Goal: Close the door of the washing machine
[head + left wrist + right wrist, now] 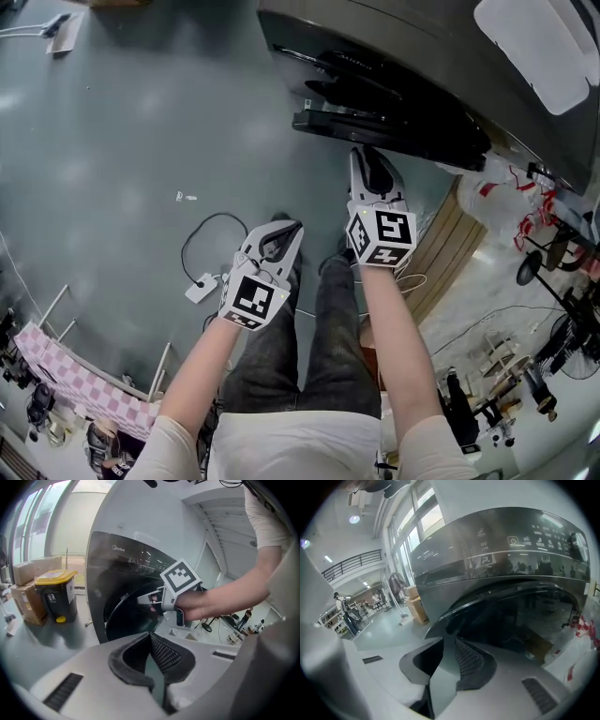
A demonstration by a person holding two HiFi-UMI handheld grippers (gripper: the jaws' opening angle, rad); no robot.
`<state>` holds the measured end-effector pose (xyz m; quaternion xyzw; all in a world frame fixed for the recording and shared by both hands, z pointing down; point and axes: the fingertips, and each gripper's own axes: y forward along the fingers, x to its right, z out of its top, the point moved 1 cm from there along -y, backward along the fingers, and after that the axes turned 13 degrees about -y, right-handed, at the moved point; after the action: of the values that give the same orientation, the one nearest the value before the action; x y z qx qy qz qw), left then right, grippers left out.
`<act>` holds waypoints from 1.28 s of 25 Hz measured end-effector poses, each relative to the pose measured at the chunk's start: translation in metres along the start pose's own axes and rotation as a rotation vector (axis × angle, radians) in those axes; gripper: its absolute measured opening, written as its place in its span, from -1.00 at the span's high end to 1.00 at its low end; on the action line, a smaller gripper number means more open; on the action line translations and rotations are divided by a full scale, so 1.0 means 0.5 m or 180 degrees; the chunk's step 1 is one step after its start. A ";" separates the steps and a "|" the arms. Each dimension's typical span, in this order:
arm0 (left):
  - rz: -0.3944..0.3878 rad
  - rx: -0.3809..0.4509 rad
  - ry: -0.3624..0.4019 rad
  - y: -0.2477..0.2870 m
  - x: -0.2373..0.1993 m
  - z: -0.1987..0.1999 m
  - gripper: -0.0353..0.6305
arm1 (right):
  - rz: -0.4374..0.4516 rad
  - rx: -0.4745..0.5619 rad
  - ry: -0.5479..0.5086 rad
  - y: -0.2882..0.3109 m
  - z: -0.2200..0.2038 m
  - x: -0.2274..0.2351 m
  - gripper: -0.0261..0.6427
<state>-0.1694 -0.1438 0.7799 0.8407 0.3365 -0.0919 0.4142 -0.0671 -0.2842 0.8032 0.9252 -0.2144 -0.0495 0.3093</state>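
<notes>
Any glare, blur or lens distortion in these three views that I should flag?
Head view: sharp, evenly lit, soft sheen on the floor. Left gripper view: heavy fisheye, dark corners, windows blown out. Right gripper view: same fisheye; the glossy front of the washing machine mirrors the room.

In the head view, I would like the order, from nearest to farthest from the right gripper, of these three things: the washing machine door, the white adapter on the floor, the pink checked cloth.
Measured from the right gripper:
1. The washing machine door, just ahead of its tips.
2. The white adapter, to its lower left.
3. The pink checked cloth, far off at the lower left edge.
</notes>
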 end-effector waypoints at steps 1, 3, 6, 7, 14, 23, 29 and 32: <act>0.0001 -0.0017 0.0012 0.004 -0.003 -0.001 0.87 | -0.0039 0.0006 0.0005 0.009 0.006 0.007 0.63; 0.0013 -0.0023 0.0028 0.010 -0.010 0.003 0.87 | -0.0120 0.0036 0.0013 0.027 0.022 0.024 0.63; 0.0048 0.0003 0.0019 0.008 -0.027 0.010 0.87 | -0.0251 0.0077 0.0035 0.049 0.046 0.041 0.63; 0.0060 0.0010 0.0007 0.006 -0.032 0.010 0.87 | -0.0297 0.0080 0.0048 0.054 0.049 0.042 0.65; 0.0103 0.0030 -0.0071 -0.002 -0.045 -0.005 0.87 | -0.0557 0.0002 0.0150 0.071 0.040 0.043 0.78; 0.0146 0.0010 -0.0169 -0.015 -0.044 -0.034 0.87 | -0.0561 -0.0125 0.0413 0.085 0.036 0.048 0.83; 0.0177 0.0044 -0.0168 -0.023 -0.052 -0.032 0.87 | -0.0502 -0.0113 0.0291 0.096 0.029 0.050 0.83; 0.0187 0.0046 -0.0185 -0.033 -0.054 -0.043 0.87 | -0.0506 -0.0095 0.0249 0.098 0.027 0.043 0.83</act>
<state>-0.2032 -0.1336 0.7948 0.8501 0.2989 -0.1064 0.4203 -0.0685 -0.3360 0.8223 0.9358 -0.1273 -0.0409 0.3263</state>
